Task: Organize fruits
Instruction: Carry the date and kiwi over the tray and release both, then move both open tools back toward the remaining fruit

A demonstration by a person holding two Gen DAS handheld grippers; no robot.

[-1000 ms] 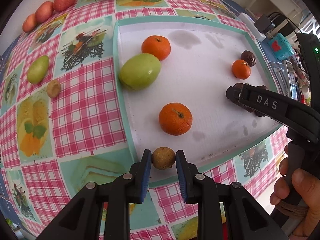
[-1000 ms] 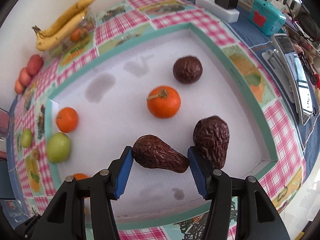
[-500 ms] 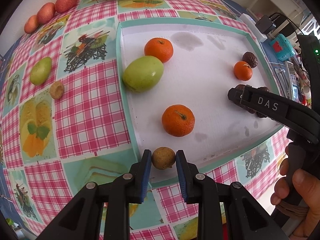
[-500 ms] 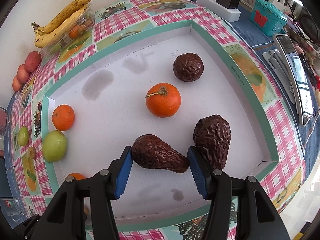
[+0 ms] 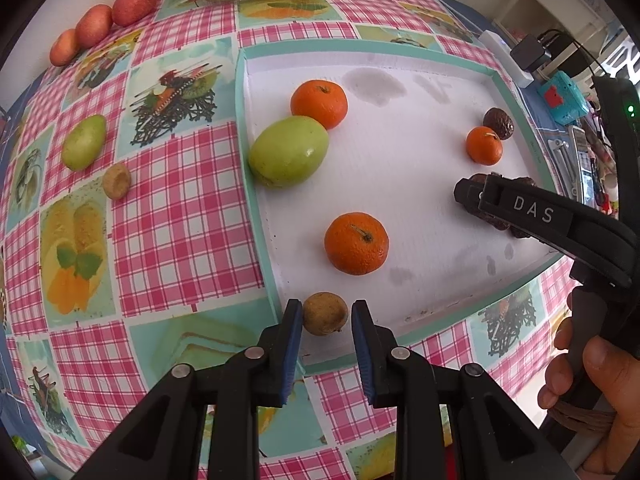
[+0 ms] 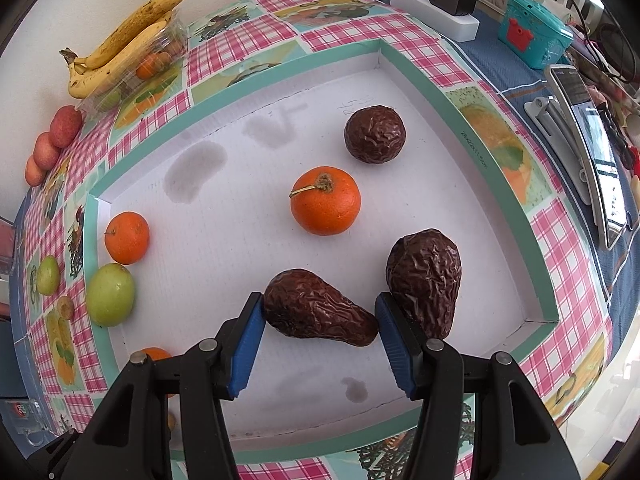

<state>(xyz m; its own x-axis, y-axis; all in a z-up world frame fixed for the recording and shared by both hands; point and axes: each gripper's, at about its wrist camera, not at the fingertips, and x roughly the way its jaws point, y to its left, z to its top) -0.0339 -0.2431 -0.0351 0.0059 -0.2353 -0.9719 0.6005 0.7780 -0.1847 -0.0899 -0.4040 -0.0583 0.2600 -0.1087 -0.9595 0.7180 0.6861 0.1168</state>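
1. Left gripper (image 5: 323, 330): blue-padded jaws spread, straddling a small round tan-brown fruit (image 5: 324, 313). A sliver of gap shows on each side of it, so no pinch. The fruit sits at the near-left corner of the shallow white tray with teal rim (image 5: 241, 128).
2. Right gripper (image 6: 320, 334): blue pads spread either side of a wrinkled dark-brown pear-shaped fruit (image 6: 318, 307) lying on its side on the tray floor near the near rim. The left pad is at its fat end, the right pad at its narrow tip; whether they press on it I cannot tell.
3. Just beyond the right pad, inside the tray: a second wrinkled dark-brown fruit, upright (image 6: 425, 280), close to the first.
4. Tray centre: an orange mandarin with a stalk (image 6: 325, 201); behind it, toward the far corner, a round wrinkled dark-brown passion fruit (image 6: 375, 134).
5. Tray left side: a smooth green fruit (image 5: 289, 151) touching another orange mandarin (image 5: 319, 103); a third mandarin (image 5: 356, 243) sits nearer the left gripper.
6. Left of the tray, on the pink checked tablecloth (image 5: 176, 208): a smaller green fruit (image 5: 84, 142) and a small tan fruit (image 5: 116, 181).
7. Beyond the tray's far-left corner: yellow bananas (image 6: 124, 40) on a clear plastic box, and three reddish fruits (image 5: 102, 22) in a row.
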